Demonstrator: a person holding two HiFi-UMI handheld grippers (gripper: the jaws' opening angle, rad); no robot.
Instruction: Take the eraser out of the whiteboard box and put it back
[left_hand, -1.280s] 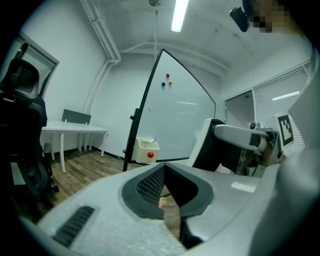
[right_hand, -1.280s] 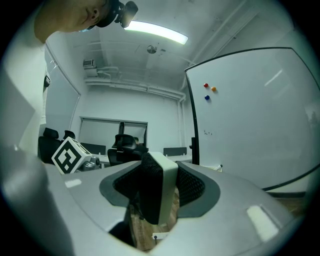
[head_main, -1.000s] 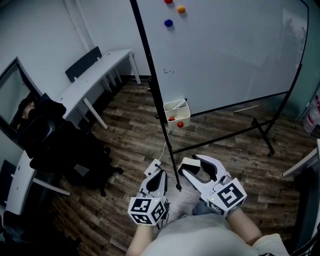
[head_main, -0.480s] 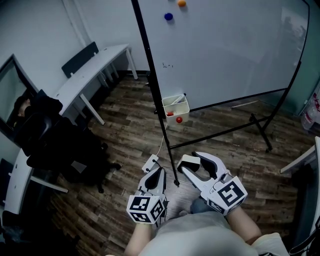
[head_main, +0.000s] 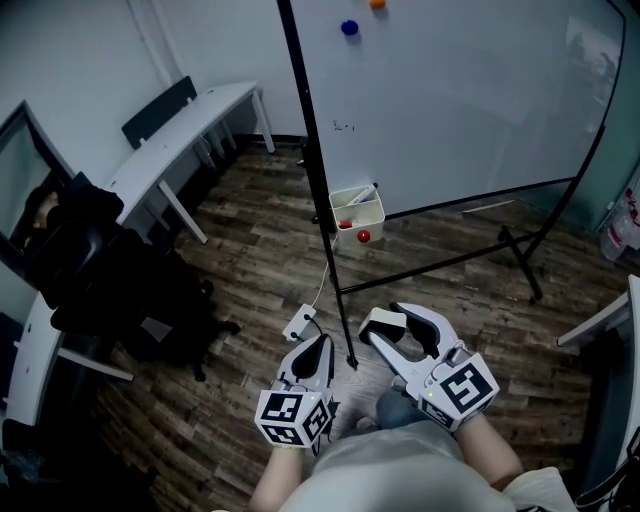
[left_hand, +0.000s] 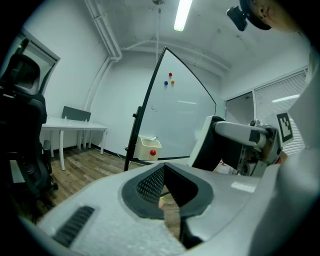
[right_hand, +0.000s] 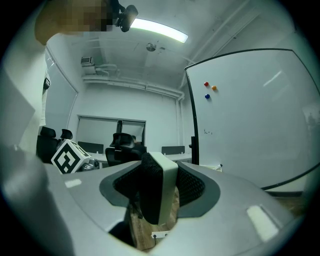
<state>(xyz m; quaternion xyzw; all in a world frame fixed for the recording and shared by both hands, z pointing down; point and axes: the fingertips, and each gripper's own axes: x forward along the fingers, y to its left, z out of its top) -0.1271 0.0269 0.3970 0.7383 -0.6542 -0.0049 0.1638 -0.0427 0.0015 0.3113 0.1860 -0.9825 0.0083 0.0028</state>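
The eraser (head_main: 384, 323), a white block with dark felt, is clamped between the fingers of my right gripper (head_main: 398, 327) low in the head view. In the right gripper view the eraser (right_hand: 161, 192) stands on edge between the pads. My left gripper (head_main: 317, 350) hangs beside it with its jaws together and nothing in them; in its own view the pads (left_hand: 150, 186) meet at the tips. The cream whiteboard box (head_main: 357, 209) hangs on the board's frame well ahead of both grippers, and it shows small in the left gripper view (left_hand: 148, 148).
The whiteboard (head_main: 460, 100) stands on a black wheeled stand whose foot (head_main: 350, 358) ends just in front of the grippers. A red magnet (head_main: 363, 236) sticks on the box. A power strip (head_main: 299, 323) lies on the wood floor. A black chair (head_main: 110, 290) and white desk (head_main: 170, 150) stand left.
The head view has drifted a little, so the board sits slightly further right. Both grippers stay where they were, the right one still gripping the eraser.
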